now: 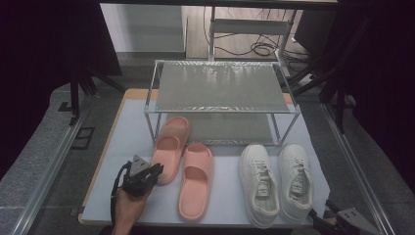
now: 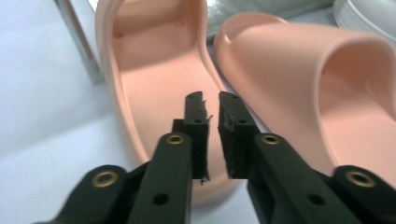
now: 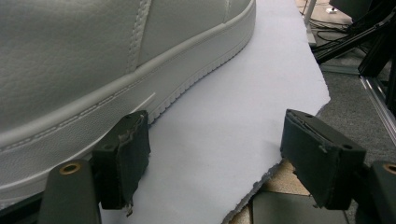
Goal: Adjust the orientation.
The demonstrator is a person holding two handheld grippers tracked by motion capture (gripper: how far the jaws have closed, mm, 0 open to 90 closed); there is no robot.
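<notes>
Two pink slides lie side by side on the white mat (image 1: 132, 132): the left slide (image 1: 171, 142) (image 2: 154, 70) and the right slide (image 1: 195, 181) (image 2: 299, 70). My left gripper (image 1: 155, 171) (image 2: 211, 100), held by a hand, hovers over the left slide's heel. Its jaws stand almost together, with a thin gap and nothing between them. Two white sneakers (image 1: 258, 183) (image 1: 295, 178) sit to the right. My right gripper (image 1: 318, 219) (image 3: 217, 126) is low at the mat's front right corner, wide open beside a sneaker's sole (image 3: 93, 56), its left pad close to the sole.
A two-tier metal shoe rack (image 1: 220, 88) stands behind the shoes; one of its legs (image 2: 79, 42) rises just left of the left slide. The mat's torn edge (image 3: 280, 163) and the table border lie under the right gripper. Cables trail on the floor beyond.
</notes>
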